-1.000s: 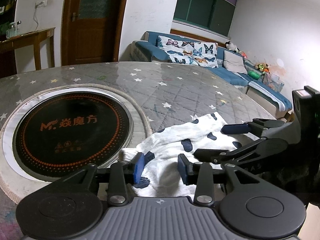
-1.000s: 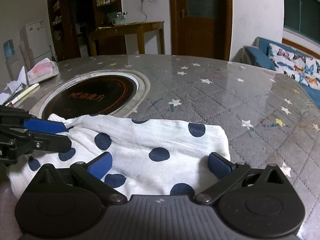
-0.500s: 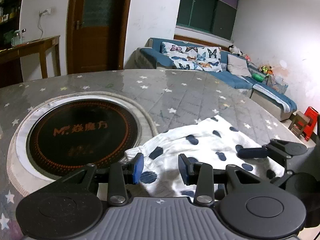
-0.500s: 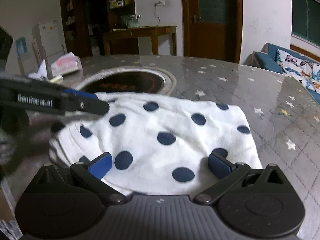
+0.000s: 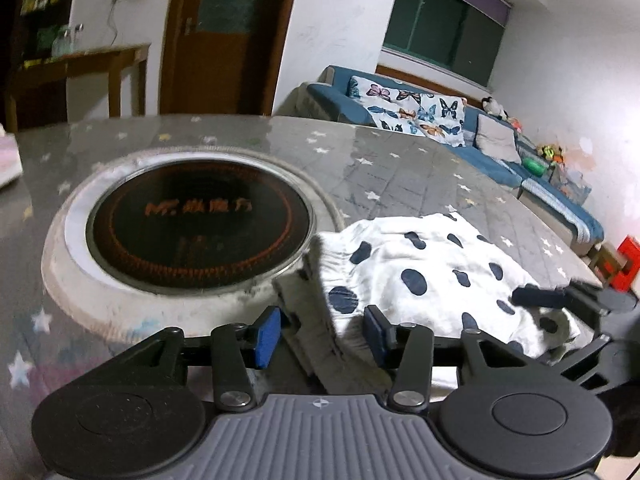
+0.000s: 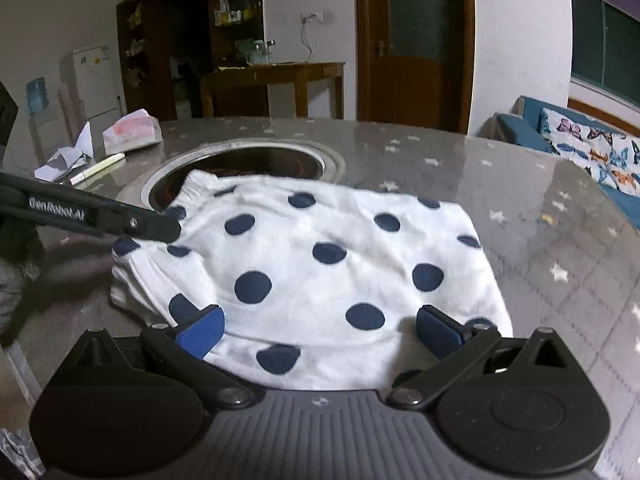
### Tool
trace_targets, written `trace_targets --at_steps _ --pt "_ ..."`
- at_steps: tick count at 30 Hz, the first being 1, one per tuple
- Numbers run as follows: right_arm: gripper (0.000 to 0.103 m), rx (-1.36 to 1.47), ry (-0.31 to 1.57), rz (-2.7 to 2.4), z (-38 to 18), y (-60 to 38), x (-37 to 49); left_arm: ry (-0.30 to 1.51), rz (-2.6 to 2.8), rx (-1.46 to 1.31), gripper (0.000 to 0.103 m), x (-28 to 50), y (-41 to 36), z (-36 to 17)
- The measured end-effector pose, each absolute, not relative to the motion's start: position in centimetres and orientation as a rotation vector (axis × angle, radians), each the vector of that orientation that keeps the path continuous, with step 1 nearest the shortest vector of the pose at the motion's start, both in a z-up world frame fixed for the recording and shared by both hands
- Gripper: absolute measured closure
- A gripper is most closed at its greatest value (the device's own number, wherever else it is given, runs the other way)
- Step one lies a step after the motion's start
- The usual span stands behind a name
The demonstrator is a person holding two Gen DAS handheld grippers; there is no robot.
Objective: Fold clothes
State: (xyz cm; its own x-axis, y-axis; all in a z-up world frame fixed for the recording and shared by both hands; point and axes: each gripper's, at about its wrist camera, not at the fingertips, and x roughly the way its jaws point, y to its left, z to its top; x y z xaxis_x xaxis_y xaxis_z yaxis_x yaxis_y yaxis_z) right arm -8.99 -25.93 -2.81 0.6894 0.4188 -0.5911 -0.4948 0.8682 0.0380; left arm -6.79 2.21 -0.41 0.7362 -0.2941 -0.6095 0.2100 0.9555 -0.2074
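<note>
A white garment with dark blue dots (image 6: 340, 264) lies folded on the grey star-patterned table (image 6: 560, 240), its far edge over the rim of the round cooktop (image 6: 256, 160). My right gripper (image 6: 320, 328) is open, its blue pads (image 6: 202, 330) just above the garment's near edge. My left gripper (image 5: 320, 334) is open at the garment's left edge (image 5: 420, 276); the folded hem lies between its pads (image 5: 266, 334). The left gripper's finger shows in the right wrist view (image 6: 100, 216), touching the garment's left corner. The right gripper's finger shows in the left wrist view (image 5: 572, 300).
The black induction cooktop (image 5: 196, 216) is set into the table left of the garment. A tissue pack (image 6: 132, 130), crumpled paper (image 6: 64, 158) and a pen (image 6: 98, 168) lie at the far left. A blue sofa (image 5: 460, 128) stands beyond the table edge.
Both grippers have drawn back and risen a little from the garment, staying open. The garment lies flatter and fuller in view; its left corner now sits by the left finger.
</note>
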Motion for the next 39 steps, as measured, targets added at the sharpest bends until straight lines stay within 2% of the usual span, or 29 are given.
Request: trace_targets --at_steps 4,10,17,24,32,39 --pt "0.000 -0.125 0.589 0.507 -2.1 -26.4 -9.8 0.681 -0.277 -0.140 0.052 -7.0 2.4 0.1" --pt "0.000 -0.115 0.633 0.484 -3.1 -26.9 -9.5 0.716 -0.275 -0.205 0.047 -6.6 2.9 -0.3" --pt "0.000 -0.172 0.562 0.543 -0.8 -25.4 -10.7 0.737 -0.257 -0.253 0.032 -6.5 3.9 0.1" --pt "0.002 -0.308 0.528 0.654 0.1 -21.9 -12.1 0.767 -0.242 -0.296 0.023 -6.3 4.6 0.2" --pt "0.013 -0.451 0.518 0.746 -0.5 -18.2 -13.1 0.798 -0.233 -0.336 0.016 -6.5 4.7 0.3" --pt "0.020 -0.630 0.466 0.767 -1.4 -15.4 -14.2 0.843 -0.207 -0.406 0.015 -6.1 5.1 0.7"
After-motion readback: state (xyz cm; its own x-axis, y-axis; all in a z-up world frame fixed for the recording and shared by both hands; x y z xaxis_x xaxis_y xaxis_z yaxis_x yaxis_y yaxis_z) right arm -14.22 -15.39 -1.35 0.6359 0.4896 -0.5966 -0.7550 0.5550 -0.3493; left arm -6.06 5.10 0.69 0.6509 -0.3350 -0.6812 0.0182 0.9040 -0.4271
